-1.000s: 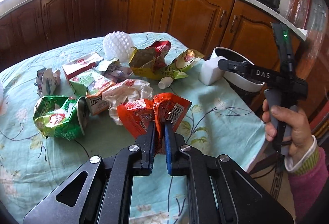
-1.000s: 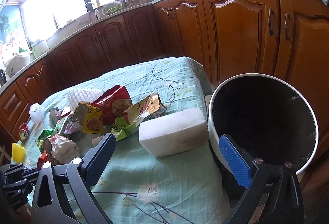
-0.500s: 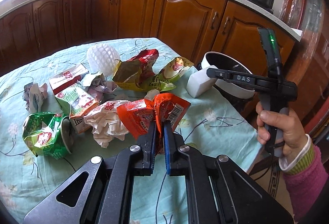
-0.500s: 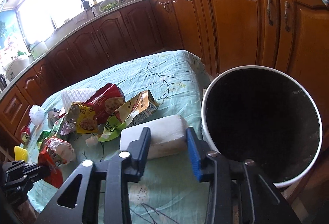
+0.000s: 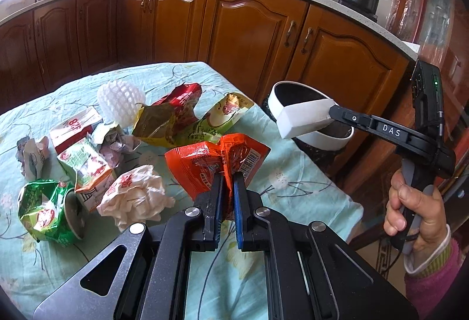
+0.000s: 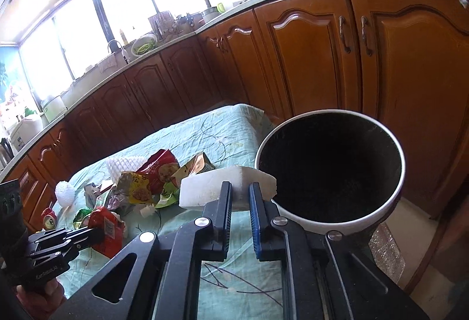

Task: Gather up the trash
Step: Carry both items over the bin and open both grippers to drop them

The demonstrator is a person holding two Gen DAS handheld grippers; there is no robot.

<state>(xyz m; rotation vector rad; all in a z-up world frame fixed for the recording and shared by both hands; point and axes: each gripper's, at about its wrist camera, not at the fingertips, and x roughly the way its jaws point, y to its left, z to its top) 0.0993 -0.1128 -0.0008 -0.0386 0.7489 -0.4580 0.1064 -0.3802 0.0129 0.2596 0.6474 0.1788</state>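
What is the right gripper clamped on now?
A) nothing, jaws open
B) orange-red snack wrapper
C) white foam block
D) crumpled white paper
C: the right gripper is shut on the white foam block, lifted beside the bin; the left gripper holds the orange-red wrapper.

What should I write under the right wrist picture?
Right hand-held gripper carries a white foam block toward the trash bin.

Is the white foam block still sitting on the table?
Apart. Left wrist view shows the right tool holding the white foam block in the air, level with the bin, above the table.
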